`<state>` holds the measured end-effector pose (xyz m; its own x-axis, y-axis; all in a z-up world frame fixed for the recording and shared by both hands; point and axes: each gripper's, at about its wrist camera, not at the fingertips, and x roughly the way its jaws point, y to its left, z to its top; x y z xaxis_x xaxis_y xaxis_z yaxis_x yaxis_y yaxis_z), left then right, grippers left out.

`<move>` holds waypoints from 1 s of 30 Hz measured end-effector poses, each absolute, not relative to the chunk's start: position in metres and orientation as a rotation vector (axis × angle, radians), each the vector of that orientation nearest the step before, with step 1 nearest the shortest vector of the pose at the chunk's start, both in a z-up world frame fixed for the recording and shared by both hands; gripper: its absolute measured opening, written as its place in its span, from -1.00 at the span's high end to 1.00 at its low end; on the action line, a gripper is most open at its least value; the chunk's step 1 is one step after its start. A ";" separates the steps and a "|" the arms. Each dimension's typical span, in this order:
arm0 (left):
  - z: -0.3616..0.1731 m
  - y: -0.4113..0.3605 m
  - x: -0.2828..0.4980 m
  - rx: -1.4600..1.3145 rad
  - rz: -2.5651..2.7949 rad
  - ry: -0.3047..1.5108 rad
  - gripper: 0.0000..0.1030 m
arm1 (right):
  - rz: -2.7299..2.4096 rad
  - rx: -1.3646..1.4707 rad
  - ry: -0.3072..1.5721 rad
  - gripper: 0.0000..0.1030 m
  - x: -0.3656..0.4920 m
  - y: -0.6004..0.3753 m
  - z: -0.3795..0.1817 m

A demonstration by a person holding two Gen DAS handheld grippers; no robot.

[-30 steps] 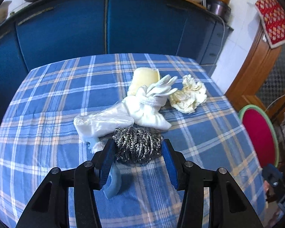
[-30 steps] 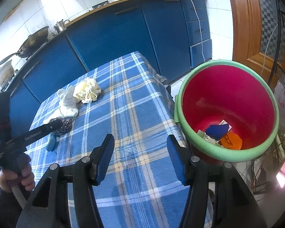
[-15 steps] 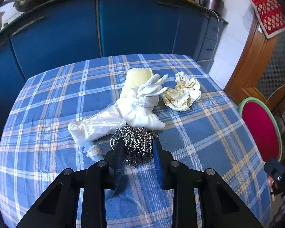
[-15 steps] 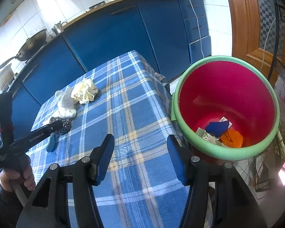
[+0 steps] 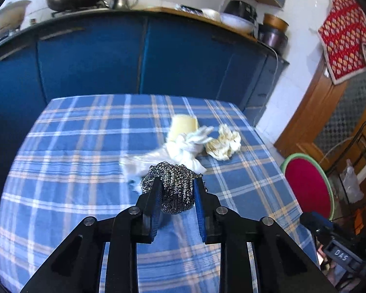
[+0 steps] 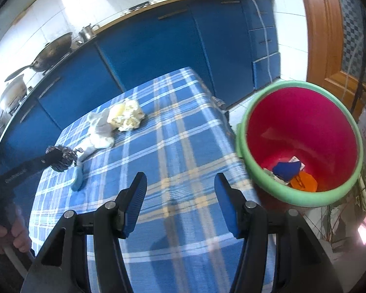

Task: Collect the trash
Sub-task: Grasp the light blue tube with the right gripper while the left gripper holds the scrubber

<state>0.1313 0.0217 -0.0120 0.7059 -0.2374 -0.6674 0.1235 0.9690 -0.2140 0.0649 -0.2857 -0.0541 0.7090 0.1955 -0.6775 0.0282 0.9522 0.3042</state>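
Above the plaid desk, left hand-held gripper clamped on the scourer, lifted clear of the cloth; glove, crumpled paper and sponge lie beyond. Right hand-held gripper, jaws apart and holding nothing, beside the bin, which holds scraps.

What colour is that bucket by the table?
The bucket is pink-red inside with a green rim; clearest in the right wrist view.
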 end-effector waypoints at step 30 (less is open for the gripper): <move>-0.046 0.161 0.105 -0.396 0.051 0.733 0.50 | 0.355 0.117 0.935 -0.15 0.123 -0.121 -0.071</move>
<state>0.1046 0.1615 -0.0463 0.7452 -0.0920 -0.6604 -0.1817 0.9249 -0.3339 0.1231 -0.1212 -0.0707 0.5409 0.3483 -0.7655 -0.2476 0.9358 0.2509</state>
